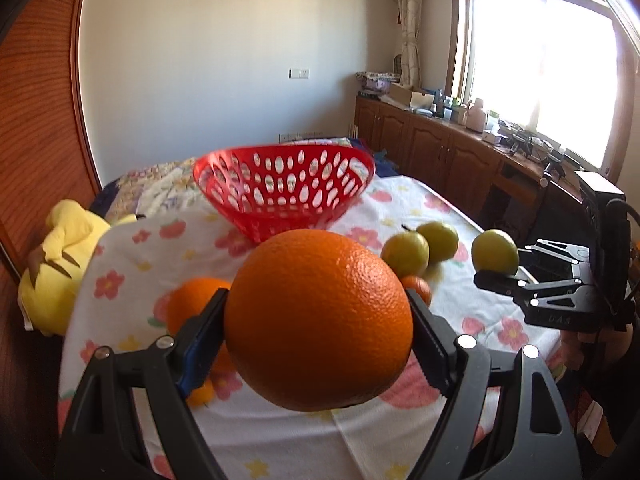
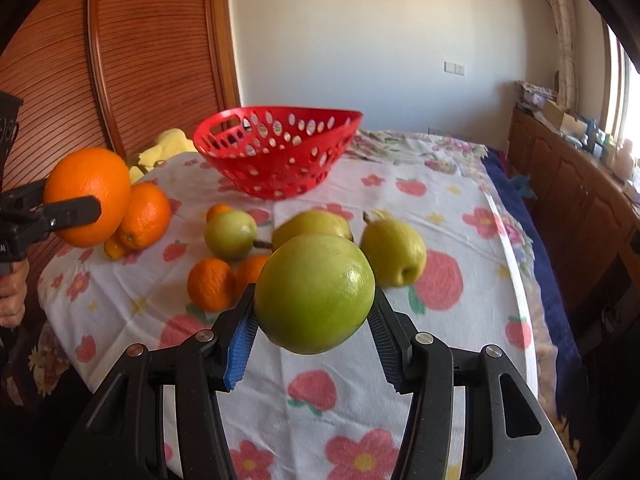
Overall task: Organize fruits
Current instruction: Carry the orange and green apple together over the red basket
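Your left gripper (image 1: 318,336) is clamped on the big orange (image 1: 318,340) and your right gripper (image 2: 314,320) is squeezing a green apple (image 2: 315,298), both lifted off the flowery cloth (image 2: 460,200). The red basket (image 2: 276,152) sits empty at the far end of the surface. In between lie three more green apples (image 2: 394,252), another orange (image 2: 145,216) and some small tangerines (image 2: 211,285), with a yellow plush (image 1: 60,264) off to the left.

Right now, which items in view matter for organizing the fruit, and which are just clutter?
Job:
- big orange in left gripper
- green apple in right gripper
- red basket
- loose fruit on the cloth, e.g. second orange, yellow-green apple

Clutter:
- yellow plush toy
- items on the sideboard
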Available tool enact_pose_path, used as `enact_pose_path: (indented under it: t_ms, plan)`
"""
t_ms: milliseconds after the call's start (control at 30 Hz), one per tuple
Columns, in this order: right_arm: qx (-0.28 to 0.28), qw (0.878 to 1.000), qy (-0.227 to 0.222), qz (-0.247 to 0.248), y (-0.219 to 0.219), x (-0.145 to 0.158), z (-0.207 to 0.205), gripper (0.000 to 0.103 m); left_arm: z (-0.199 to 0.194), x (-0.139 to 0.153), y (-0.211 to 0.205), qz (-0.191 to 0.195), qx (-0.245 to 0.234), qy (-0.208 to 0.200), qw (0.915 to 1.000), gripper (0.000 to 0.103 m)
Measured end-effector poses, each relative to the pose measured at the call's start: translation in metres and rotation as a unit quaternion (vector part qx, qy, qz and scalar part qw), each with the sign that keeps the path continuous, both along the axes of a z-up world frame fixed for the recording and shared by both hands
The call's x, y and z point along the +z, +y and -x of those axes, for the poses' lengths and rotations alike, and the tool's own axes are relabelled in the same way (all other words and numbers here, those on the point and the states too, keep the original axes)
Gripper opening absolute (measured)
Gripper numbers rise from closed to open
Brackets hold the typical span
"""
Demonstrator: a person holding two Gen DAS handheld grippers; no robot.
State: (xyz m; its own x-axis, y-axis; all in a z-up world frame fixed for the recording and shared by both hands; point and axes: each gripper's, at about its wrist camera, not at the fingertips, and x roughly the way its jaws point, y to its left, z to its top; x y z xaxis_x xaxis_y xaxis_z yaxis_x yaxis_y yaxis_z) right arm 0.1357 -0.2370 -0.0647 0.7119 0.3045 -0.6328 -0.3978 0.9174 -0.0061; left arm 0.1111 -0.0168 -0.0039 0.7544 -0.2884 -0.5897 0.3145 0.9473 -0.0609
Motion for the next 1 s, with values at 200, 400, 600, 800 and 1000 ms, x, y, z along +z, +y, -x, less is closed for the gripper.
enact_pose_path:
  t_ms: [200, 400, 600, 800, 1000]
  plan:
    - [0.019, 1.0, -0.021, -0.004, 0.014, 0.022, -0.014, 0.054, -0.012, 0.023, 0.003, -0.007, 0.002, -0.023, 0.9997, 0.083]
    - [0.041, 0.998, -0.038, 0.004, 0.035, 0.041, -0.039, 0.054, -0.034, 0.035, 0.01, -0.015, 0.004, -0.034, 0.9993, 0.083]
    - [0.06, 0.997, -0.044, 0.005, 0.05, 0.054, -0.067, 0.054, -0.066, 0.043, 0.014, -0.012, 0.008, -0.04, 0.9991, 0.083]
    - [0.075, 0.996, -0.041, 0.007, 0.065, 0.058, -0.102, 0.054, -0.105, 0.045, 0.012, -0.024, 0.003, -0.035, 0.9991, 0.083]
    - [0.09, 0.995, -0.037, 0.011, 0.077, 0.058, -0.132, 0.054, -0.144, 0.044, 0.0, -0.042, -0.006, -0.018, 0.9989, 0.083]
